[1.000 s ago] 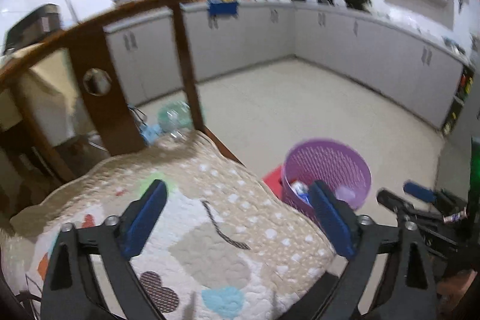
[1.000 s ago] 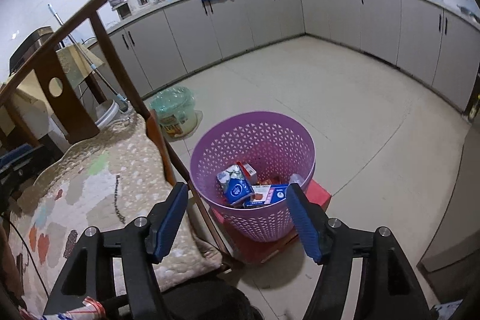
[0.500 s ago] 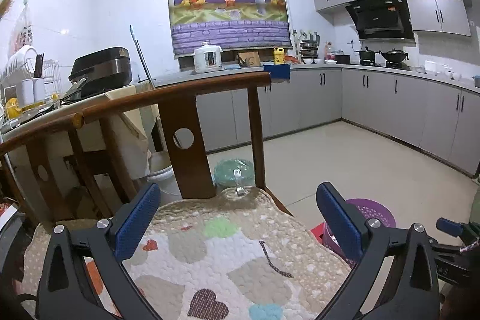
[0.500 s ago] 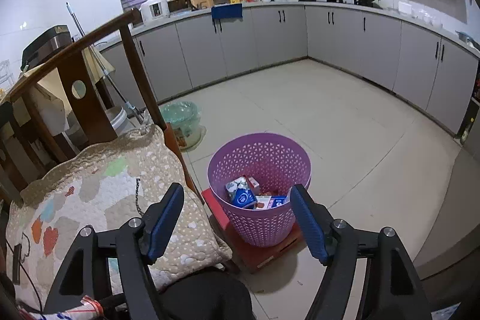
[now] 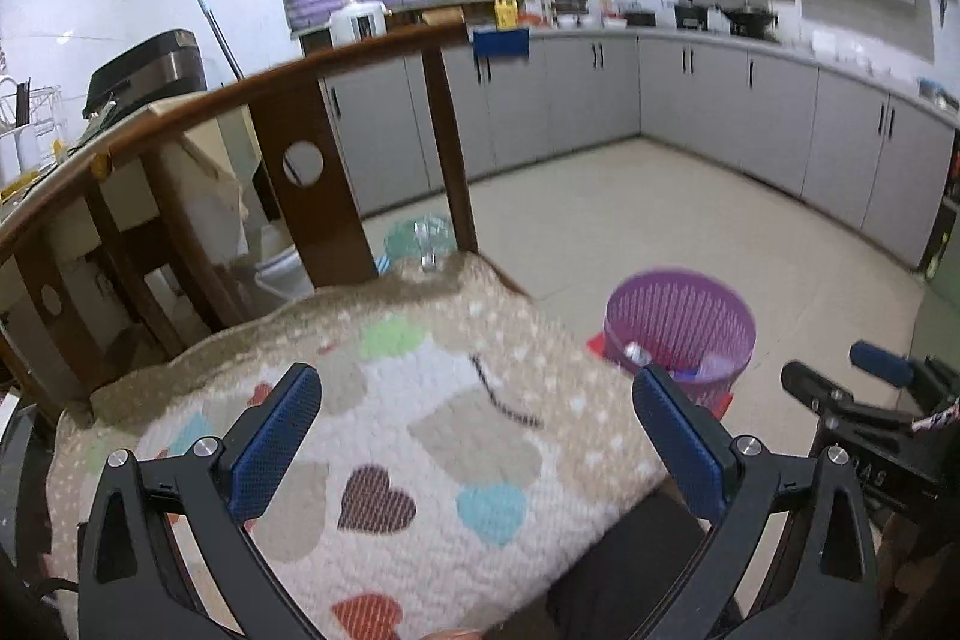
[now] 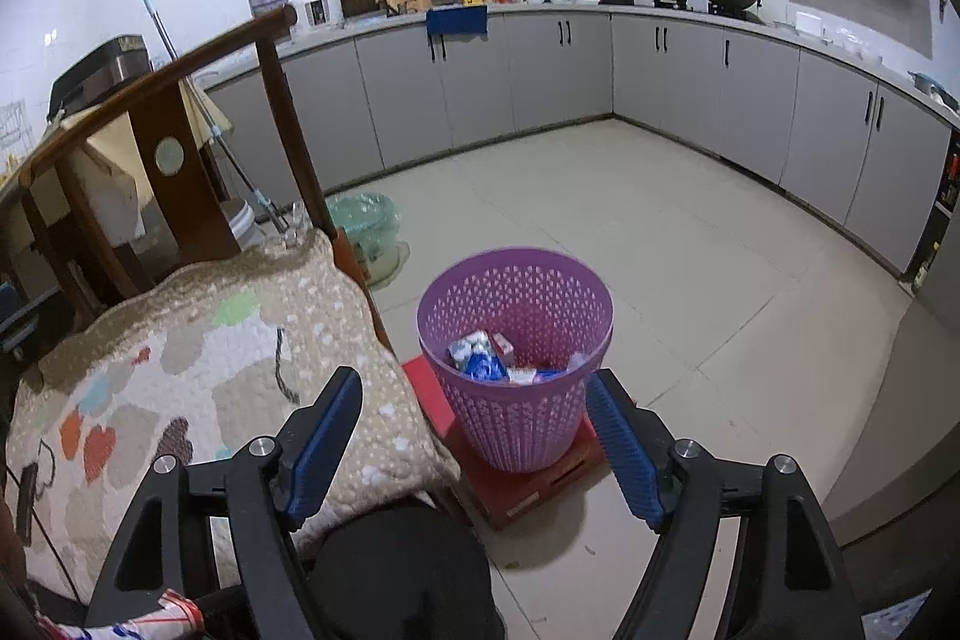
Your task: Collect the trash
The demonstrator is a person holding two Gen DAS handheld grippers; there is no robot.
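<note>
A purple plastic basket (image 6: 516,334) stands on a red block (image 6: 528,484) on the floor beside a chair. It holds several pieces of trash (image 6: 486,358), among them blue and white packets. The basket also shows in the left wrist view (image 5: 681,325). My right gripper (image 6: 474,430) is open and empty, above and in front of the basket. My left gripper (image 5: 474,436) is open and empty, over the chair's quilted cushion (image 5: 384,436). The right gripper's fingertip (image 5: 882,364) shows at the right edge of the left wrist view.
A wooden chair back (image 5: 300,112) rises behind the cushion. A green bucket (image 6: 366,232) and a mop (image 6: 210,124) stand behind the chair. Grey kitchen cabinets (image 6: 660,82) line the far walls. Open tiled floor (image 6: 690,250) lies beyond the basket.
Both cameras shifted view. The left gripper tilted up and then back down toward the cushion and basket. The right gripper drew back and higher from the basket. Both stayed open.
</note>
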